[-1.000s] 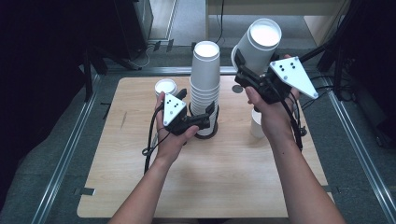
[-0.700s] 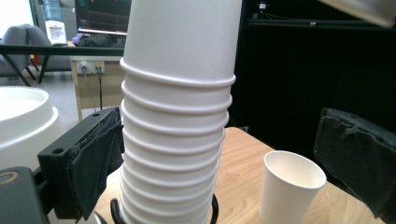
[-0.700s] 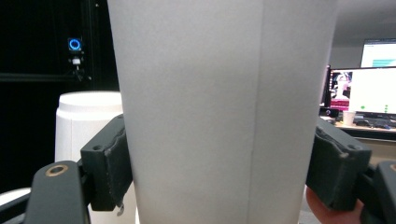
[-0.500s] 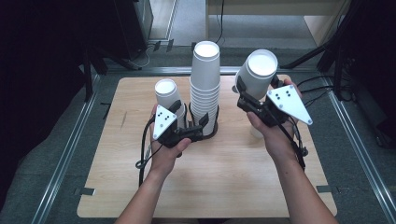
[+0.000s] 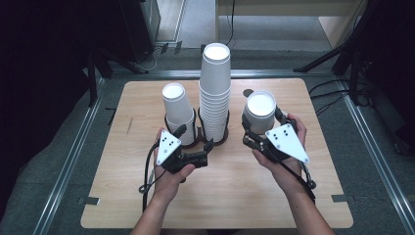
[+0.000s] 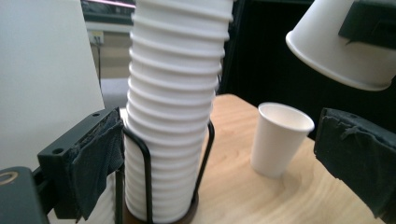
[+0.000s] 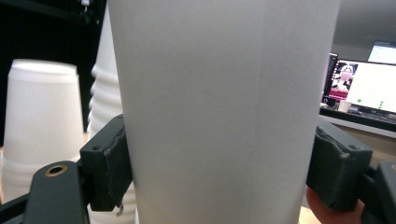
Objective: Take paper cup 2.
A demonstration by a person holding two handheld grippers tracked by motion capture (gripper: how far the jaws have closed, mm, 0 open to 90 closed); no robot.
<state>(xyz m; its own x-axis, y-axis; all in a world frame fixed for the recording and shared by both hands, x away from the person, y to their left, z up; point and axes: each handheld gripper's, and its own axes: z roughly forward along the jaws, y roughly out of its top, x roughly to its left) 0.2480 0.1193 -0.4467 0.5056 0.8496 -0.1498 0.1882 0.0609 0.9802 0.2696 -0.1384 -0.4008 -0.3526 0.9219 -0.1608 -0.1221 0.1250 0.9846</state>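
Right gripper (image 5: 258,131) is clamped across the mid-wall of an inverted paper cup (image 5: 261,110), judged light, thin-walled, easily crushed; gentle mid-body pressure is advised.

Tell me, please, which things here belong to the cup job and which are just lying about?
Job in hand:
- cup, clamped in the right gripper jaws
- tall stack
- wire holder
- short stack
- upright cup

Lying about:
- monitor
- floor cables

tall cup stack (image 5: 215,93) in holder (image 5: 219,139), shorter stack (image 5: 179,113) left
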